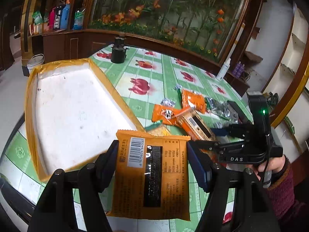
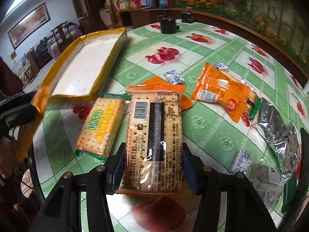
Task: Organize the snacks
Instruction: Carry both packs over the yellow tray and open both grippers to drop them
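Because the coming move is judged to be a drop into the tray, every position below is referenced to that tray.

1. Table: covered with a green checked cloth. The tray sits at its left end, open side up, with nothing visible inside.
2. Left gripper: clamped on an orange cracker packet, one pad on each long edge. The packet's long axis runs along the fingers, barcode side up. Its far end overlaps the near right corner of the tray. The tray floor lies ahead and to the left of this claw, so this hand is the nearer of the two.
3. Right gripper: straddles a second cracker packet, long axis also along the fingers. The pads stand at both long edges; whether they press on them cannot be told. This packet lies to the right of the tray, well clear of its rim.
4. Green-trimmed cracker packet: lies on the cloth between the second packet and the tray, just beside the tray's near corner.

Judgement: the left packet needs only a short carry forward and left. The right packet would have to pass over the green-trimmed one.
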`<control>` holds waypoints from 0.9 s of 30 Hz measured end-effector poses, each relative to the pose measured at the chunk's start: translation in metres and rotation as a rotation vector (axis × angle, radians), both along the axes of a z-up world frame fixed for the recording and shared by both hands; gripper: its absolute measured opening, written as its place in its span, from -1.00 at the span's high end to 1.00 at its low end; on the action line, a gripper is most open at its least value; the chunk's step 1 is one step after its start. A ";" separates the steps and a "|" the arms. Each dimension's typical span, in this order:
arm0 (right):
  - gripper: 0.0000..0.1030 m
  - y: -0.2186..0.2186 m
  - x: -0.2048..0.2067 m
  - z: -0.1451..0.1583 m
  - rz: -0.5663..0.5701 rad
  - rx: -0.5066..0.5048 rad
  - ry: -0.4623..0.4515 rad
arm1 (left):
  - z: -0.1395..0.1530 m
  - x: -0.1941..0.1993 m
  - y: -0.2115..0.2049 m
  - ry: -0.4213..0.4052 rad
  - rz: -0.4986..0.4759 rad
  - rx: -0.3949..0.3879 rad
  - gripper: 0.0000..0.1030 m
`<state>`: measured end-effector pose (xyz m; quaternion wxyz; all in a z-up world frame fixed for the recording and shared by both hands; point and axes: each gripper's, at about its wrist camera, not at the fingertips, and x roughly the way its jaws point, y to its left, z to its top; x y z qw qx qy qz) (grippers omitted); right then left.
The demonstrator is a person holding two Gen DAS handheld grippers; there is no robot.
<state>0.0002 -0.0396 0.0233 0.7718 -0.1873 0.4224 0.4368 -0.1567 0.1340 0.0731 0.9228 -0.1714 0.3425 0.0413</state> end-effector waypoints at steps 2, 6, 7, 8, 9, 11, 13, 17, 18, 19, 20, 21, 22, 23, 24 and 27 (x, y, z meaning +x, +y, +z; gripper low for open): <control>-0.12 -0.001 0.004 0.000 -0.004 0.018 0.023 | 0.000 0.002 0.003 0.002 0.007 -0.006 -0.33; -0.13 -0.011 0.017 0.004 -0.038 0.112 0.097 | -0.001 0.004 0.010 0.002 0.015 -0.017 -0.33; -0.13 -0.014 0.020 0.006 -0.053 0.139 0.113 | -0.001 0.004 0.011 0.003 0.017 -0.015 -0.33; -0.13 -0.016 0.023 0.007 -0.066 0.162 0.124 | -0.001 0.005 0.013 0.007 0.020 -0.014 -0.33; -0.13 -0.018 0.026 0.008 -0.078 0.181 0.129 | -0.001 0.006 0.016 0.011 0.022 -0.013 -0.33; -0.13 -0.019 0.028 0.008 -0.096 0.201 0.139 | 0.000 0.005 0.019 0.020 0.036 -0.015 -0.33; -0.13 -0.020 0.031 0.006 -0.106 0.228 0.176 | 0.005 0.004 0.024 0.011 0.040 -0.023 -0.33; -0.13 -0.021 0.032 0.010 -0.119 0.254 0.178 | 0.016 -0.002 0.034 -0.007 0.066 -0.018 -0.33; -0.13 -0.022 0.032 0.012 -0.122 0.266 0.179 | 0.018 -0.004 0.037 -0.008 0.071 -0.018 -0.33; -0.13 -0.023 0.032 0.013 -0.123 0.276 0.187 | 0.019 -0.006 0.040 -0.009 0.078 -0.017 -0.33; -0.13 -0.023 0.034 0.015 -0.123 0.289 0.202 | 0.020 -0.008 0.043 -0.009 0.086 -0.017 -0.33; -0.13 -0.023 0.033 0.017 -0.126 0.304 0.219 | 0.020 -0.010 0.047 -0.010 0.095 -0.019 -0.33; -0.13 -0.022 0.032 0.021 -0.129 0.321 0.228 | 0.021 -0.011 0.051 -0.011 0.101 -0.025 -0.33; -0.13 -0.020 0.030 0.024 -0.125 0.333 0.231 | 0.021 -0.012 0.054 -0.012 0.106 -0.030 -0.33; -0.13 -0.017 0.026 0.028 -0.114 0.346 0.233 | 0.021 -0.012 0.058 -0.013 0.111 -0.032 -0.33; -0.13 -0.002 0.013 0.038 -0.074 0.380 0.256 | 0.020 -0.016 0.072 -0.009 0.131 -0.031 -0.33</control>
